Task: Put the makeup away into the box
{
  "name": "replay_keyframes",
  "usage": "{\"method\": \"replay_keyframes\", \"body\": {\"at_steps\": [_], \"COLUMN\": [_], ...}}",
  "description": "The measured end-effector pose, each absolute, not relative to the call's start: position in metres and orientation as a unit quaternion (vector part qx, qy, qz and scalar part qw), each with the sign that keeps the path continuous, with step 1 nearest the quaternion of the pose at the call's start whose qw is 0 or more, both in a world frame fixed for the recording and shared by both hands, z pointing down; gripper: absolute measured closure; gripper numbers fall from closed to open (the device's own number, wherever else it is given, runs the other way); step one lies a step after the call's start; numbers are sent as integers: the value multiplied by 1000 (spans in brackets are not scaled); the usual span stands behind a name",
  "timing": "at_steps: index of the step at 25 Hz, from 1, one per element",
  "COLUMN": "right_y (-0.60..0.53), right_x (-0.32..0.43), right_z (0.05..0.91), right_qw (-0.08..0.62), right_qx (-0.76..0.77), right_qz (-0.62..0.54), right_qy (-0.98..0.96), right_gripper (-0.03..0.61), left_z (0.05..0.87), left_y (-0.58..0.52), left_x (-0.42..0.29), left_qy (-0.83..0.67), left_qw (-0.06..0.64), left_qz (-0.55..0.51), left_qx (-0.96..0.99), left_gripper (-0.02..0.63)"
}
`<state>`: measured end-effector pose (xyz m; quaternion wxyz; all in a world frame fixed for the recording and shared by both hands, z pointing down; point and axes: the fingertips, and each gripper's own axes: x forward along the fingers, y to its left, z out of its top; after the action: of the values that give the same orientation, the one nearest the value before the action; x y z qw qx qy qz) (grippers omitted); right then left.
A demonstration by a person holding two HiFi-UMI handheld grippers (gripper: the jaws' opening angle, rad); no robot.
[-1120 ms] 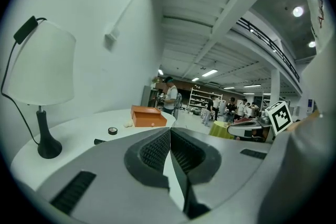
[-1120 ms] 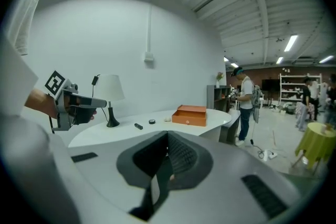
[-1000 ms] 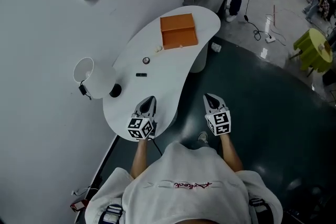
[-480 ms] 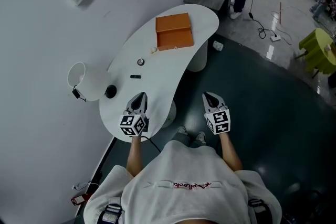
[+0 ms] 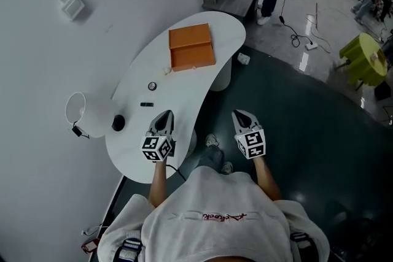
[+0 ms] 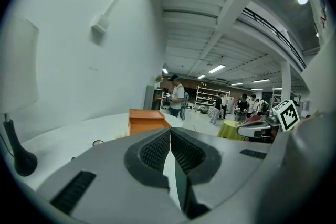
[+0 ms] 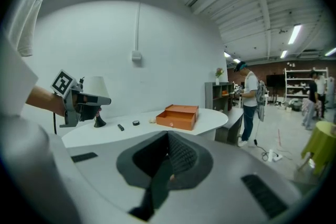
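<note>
White surface [image 5: 184, 92] holds the open orange box [image 5: 191, 46] near its far end. A round makeup pot [image 5: 151, 86] and black stick [image 5: 146, 104] lie mid-surface. The left tool [image 5: 164, 116] hovers over the near edge and the right tool [image 5: 239, 115] off the side, both clenched on nothing.

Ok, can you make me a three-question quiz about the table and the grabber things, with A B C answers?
1. Where is the box? A on the floor; B on the white table; C in a gripper.
2. What colour is the box? A blue; B green; C orange.
3. How are the left gripper's jaws? A shut, empty; B wide open; C shut on the box.

Answers: 1 B, it sits at the table's far end. 2 C, orange in every view. 3 A, its pads meet with nothing between.
</note>
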<state>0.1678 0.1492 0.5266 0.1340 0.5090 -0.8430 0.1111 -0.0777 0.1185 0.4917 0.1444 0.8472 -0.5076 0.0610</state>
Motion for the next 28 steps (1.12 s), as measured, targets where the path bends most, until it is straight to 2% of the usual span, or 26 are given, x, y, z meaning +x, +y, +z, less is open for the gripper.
{"method": "replay_keyframes", "body": {"at_steps": [16, 28], "right_y": [1, -44], "right_x": [146, 129], "right_z": [500, 511], "right_qw": [163, 185], "right_qx": [521, 500], "right_qz": [92, 95], "right_qy": [-833, -841], "right_gripper": [558, 558], "left_z": [504, 532], "left_y": [-9, -37], "left_x": [-88, -108], "left_qy": [-503, -526], "left_qw": [203, 239], "left_qz": [-35, -37], "left_qx": [839, 816], "left_gripper": [603, 603]}}
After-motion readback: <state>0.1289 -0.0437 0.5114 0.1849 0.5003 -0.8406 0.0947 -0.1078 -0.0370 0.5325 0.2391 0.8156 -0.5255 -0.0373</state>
